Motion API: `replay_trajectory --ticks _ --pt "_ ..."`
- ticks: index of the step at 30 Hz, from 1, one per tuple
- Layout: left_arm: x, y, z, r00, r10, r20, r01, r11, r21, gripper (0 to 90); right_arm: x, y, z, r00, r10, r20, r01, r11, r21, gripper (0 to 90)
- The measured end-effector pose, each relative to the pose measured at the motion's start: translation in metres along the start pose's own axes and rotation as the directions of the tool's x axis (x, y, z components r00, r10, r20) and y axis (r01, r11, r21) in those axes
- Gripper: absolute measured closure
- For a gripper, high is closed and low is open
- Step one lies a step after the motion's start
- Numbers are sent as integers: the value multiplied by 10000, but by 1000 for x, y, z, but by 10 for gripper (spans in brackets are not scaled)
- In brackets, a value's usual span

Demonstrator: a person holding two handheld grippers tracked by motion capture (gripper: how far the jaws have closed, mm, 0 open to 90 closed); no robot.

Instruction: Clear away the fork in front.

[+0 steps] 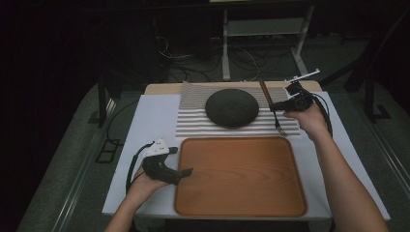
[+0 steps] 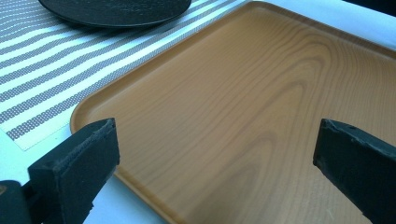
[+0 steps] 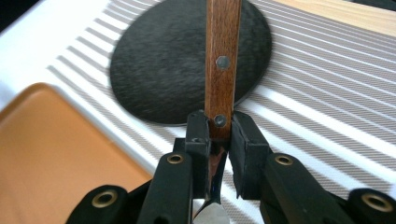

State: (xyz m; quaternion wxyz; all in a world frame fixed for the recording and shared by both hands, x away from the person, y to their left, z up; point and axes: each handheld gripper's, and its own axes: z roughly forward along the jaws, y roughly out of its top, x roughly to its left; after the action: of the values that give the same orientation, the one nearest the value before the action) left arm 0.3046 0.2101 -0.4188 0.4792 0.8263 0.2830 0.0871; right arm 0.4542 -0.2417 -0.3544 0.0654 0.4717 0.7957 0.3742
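Right gripper is mine to steer, and its two jaws are squeezed tight on the fork — right at the low end of the brown wooden handle, where the metal part starts. The fork is over the right side of the striped mat, just beside the dark round plate. In the high view its handle points away from me and its prongs point back toward me, down at the mat's near edge.

My left gripper has its jaws wide apart and holds nothing. It sits at the left edge of the wooden tray.

I think the fork goes on the tray next. The tray lies closer to me than the fork — so my right hand must pull back toward me and lay the fork down flat.
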Motion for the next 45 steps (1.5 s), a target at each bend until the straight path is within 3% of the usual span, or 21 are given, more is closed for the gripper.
replay_trajectory --ticks 8,12,19,36,45 --pt "-1 0 2 10000 61 -19 -61 10000 21 0 23 -22 -13 9967 -444 -679 398 9970 -664 776" --pt "0 0 2 10000 73 -51 -74 10000 -14 0 39 -33 -17 9907 -983 -941 892 9913 -973 776" --pt "-2 0 2 9997 224 -118 -224 9997 18 0 57 -48 -22 9823 -1381 -1263 1191 9820 -1468 776" --pt "-4 5 3 9998 193 3 -192 9993 -314 0 98 -92 -20 9545 -2160 -2059 1781 9660 -1874 776" --pt "-9 29 9 9991 233 345 -205 9966 -797 0 110 -100 -14 9416 -2351 -2409 1884 9612 -2017 775"
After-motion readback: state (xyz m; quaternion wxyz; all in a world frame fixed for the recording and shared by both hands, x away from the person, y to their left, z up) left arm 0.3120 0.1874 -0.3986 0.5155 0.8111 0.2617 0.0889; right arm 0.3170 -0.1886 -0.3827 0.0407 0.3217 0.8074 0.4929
